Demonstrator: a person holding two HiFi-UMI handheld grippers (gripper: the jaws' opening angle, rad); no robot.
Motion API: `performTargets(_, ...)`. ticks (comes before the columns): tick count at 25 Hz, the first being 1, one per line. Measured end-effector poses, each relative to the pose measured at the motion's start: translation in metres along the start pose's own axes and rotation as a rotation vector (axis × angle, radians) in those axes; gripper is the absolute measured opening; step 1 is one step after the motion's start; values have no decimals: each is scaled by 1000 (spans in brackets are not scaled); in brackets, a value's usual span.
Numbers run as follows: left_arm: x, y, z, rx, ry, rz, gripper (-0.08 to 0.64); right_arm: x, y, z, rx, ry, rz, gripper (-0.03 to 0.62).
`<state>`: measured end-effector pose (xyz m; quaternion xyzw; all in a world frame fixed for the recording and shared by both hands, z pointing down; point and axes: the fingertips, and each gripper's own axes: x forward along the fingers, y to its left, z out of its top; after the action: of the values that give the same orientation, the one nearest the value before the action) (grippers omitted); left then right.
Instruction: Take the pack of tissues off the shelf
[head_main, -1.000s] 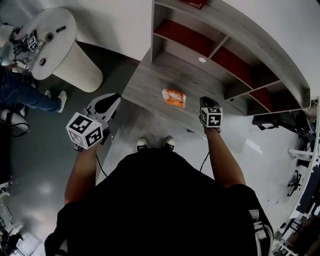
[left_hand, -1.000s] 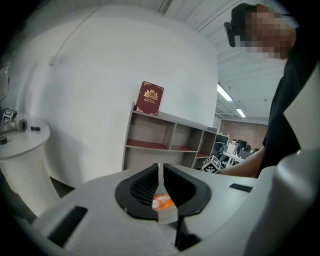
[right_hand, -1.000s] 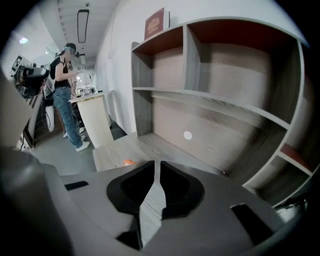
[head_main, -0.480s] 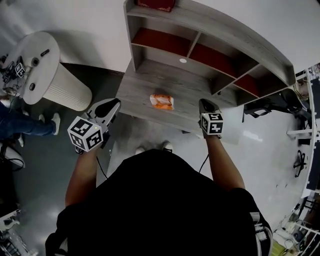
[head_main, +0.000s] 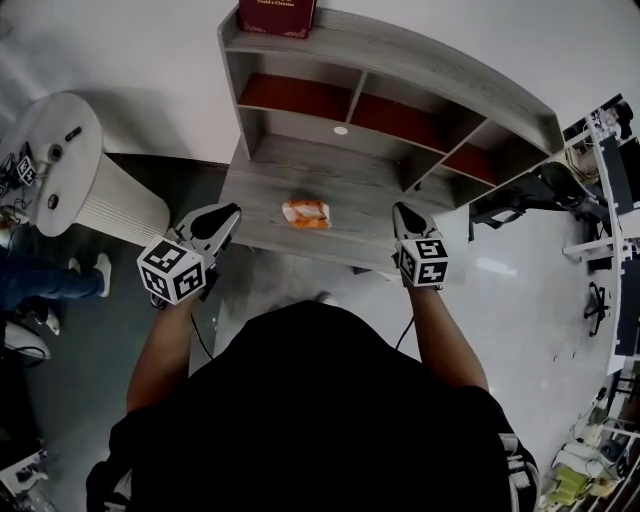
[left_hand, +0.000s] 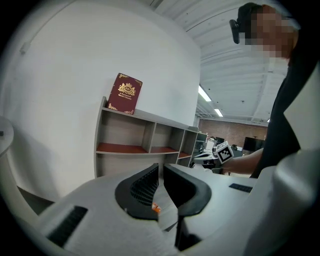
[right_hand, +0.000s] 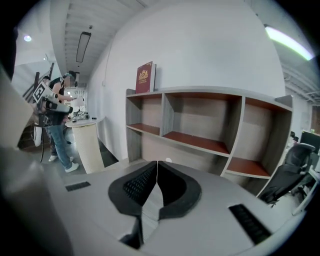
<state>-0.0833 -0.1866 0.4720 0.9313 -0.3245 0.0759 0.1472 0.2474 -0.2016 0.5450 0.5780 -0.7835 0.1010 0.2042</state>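
Left tongs (head_main: 230, 211), right tongs (head_main: 399, 209) at desk (head_main: 262, 180) edge; tissues (head_main: 305, 213) between.

Red book (head_main: 276, 14) atop shelf (head_main: 420, 57), cropped by top edge.

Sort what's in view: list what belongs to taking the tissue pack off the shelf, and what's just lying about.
Job: tissue pack; shelf; left hand-held gripper; right hand-held gripper.
Lying about: red book; round table; office chair.
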Motion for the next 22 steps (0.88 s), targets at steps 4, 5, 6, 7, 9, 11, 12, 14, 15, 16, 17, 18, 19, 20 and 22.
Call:
performTargets(4,8,-8,4,15,3,-36,44,-15,-3,7,10,-37,-33,12)
performTargets(5,11,-10,5,18,3,-44,44,-18,-4,8,12,-41,-37,12)
performTargets(6,13,-12,7,21,2,-51,44,-22,-4,8,14,-44,-42,12)
performTargets(7,16,-14,8,25,2,-60,44,-25,-5,8,15,-45,-46,11)
performTargets(9,21,-18,10,32,3,-75,44,-30,-7,5,14,-40,-54,11)
performTargets(11,27,-21,10,36,5,-89,44,-34,-10,0,13,-31,-62,11)
performTargets(12,29,-24,10,39,7,-96,44,-36,-11,-2,14,-29,-66,11)
performTargets(14,33,-29,10,43,10,-109,44,-43,-13,-5,21,-30,-74,11)
performTargets(15,35,-32,10,44,11,-114,44,-47,-13,-7,25,-31,-78,11)
performTargets(16,37,-34,10,45,11,-118,44,-50,-14,-9,28,-32,-81,10)
performTargets(17,39,-35,10,45,11,-121,44,-52,-16,-11,31,-32,-84,11)
performTargets(18,41,-36,10,45,12,-122,44,-54,-17,-13,35,-30,-86,11)
performTargets(19,42,-37,10,46,12,-123,44,-55,-18,-16,40,-28,-87,11)
performTargets(20,43,-37,11,49,13,-124,44,-56,-19,-18,43,-27,-88,10)
performTargets(22,46,-39,11,53,16,-125,44,-57,-22,-20,46,-26,-90,11)
